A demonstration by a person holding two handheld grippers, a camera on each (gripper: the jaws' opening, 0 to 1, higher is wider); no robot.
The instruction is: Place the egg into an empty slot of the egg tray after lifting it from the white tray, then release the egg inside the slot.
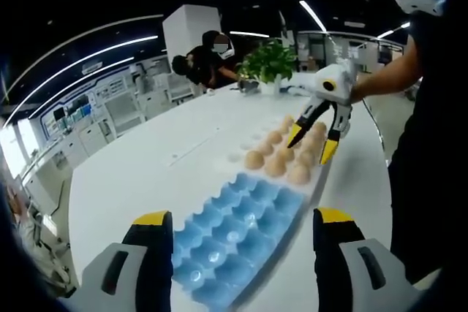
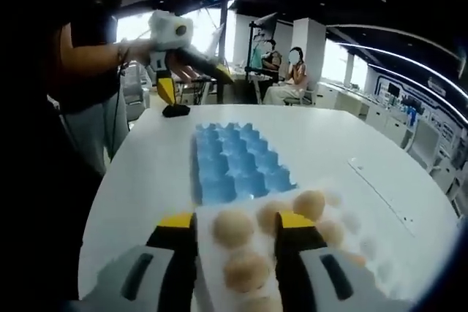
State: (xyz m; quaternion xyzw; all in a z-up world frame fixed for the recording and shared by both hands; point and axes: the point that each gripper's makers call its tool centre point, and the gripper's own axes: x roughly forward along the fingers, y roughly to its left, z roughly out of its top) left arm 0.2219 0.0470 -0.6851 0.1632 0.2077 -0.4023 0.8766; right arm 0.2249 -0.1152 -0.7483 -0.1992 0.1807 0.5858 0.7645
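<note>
Bare table (image 1: 146, 173) fills the frame's left; eggs (image 1: 278, 158) crowd the centre; blue egg tray (image 1: 234, 231) slots lie open below.

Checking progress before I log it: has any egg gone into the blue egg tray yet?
No, every slot of the blue egg tray looks empty in the left gripper view; the eggs sit in the white tray.

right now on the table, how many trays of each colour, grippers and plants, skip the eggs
blue egg tray: 1
white tray: 1
grippers: 2, left gripper and right gripper
potted plant: 1
total: 5
</note>
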